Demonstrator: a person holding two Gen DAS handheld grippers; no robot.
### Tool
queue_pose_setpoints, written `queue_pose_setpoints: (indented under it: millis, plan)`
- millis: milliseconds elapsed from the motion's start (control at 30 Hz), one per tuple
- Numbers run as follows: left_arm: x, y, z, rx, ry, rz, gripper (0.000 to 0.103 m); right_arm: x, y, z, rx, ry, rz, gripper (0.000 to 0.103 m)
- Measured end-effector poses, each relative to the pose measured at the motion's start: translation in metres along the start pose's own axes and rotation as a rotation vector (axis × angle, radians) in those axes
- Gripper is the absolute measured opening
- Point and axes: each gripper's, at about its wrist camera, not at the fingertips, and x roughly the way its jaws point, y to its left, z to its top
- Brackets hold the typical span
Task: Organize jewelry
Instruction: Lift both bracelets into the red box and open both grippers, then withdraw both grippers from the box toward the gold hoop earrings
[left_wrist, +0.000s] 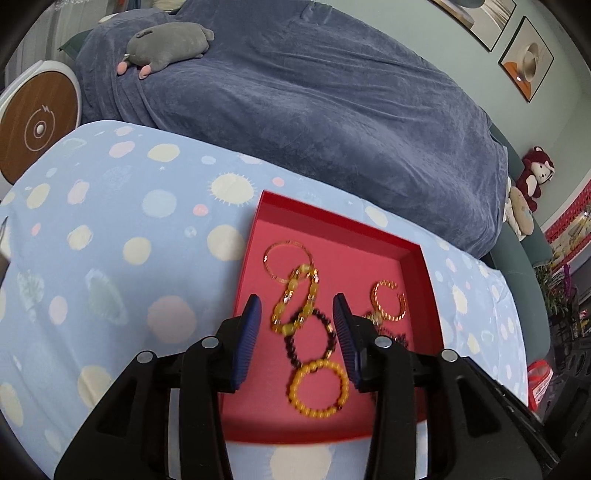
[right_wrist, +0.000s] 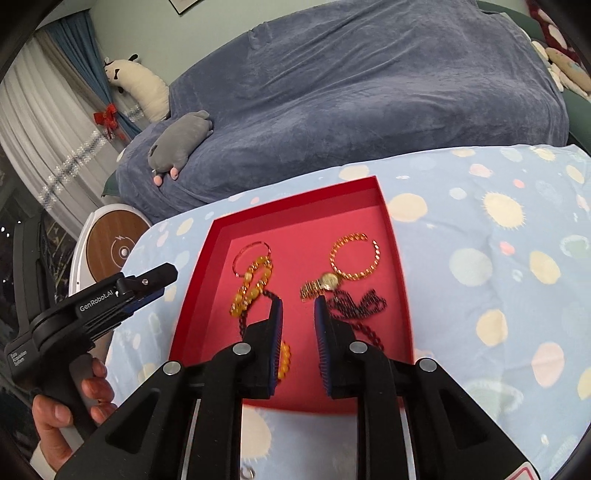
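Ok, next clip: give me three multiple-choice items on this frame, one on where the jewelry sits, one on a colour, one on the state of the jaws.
1. Where is the jewelry?
A. In the red tray
B. On the blue blanket
C. On the round side table

2. What colour is the small beaded bracelet nearest the left wrist camera?
A. Green
B. Yellow
C. White

3. How do the left gripper jaws stand?
A. Shut on a bracelet
B. Open, holding nothing
C. Shut on the tray's rim

Key: 1 A, every piece lies on the tray's floor; 2 B, its beads are yellow; 3 B, the jaws stand apart above the bracelets without pressing on any.
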Motion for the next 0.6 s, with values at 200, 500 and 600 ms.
queue_pose_setpoints:
  millis: [200, 500, 600]
  plan:
    - [-0.028, -0.001, -0.035, 0.024, 0.015, -0.003, 0.043, -0.024, 0.003, -0.035, -0.029, 0.015, -0.023, 0.02]
    - [-0.055, 0.01, -0.097, 0.025, 0.059, 0.009, 0.046, -0.053, 0.003, -0.102, -0.036, 0.078, -0.05, 0.025]
    - [-0.06, 0.014, -0.115, 0.024, 0.079, 0.014, 0.046, -0.06, 0.002, -0.125, -0.029, 0.102, -0.055, 0.025]
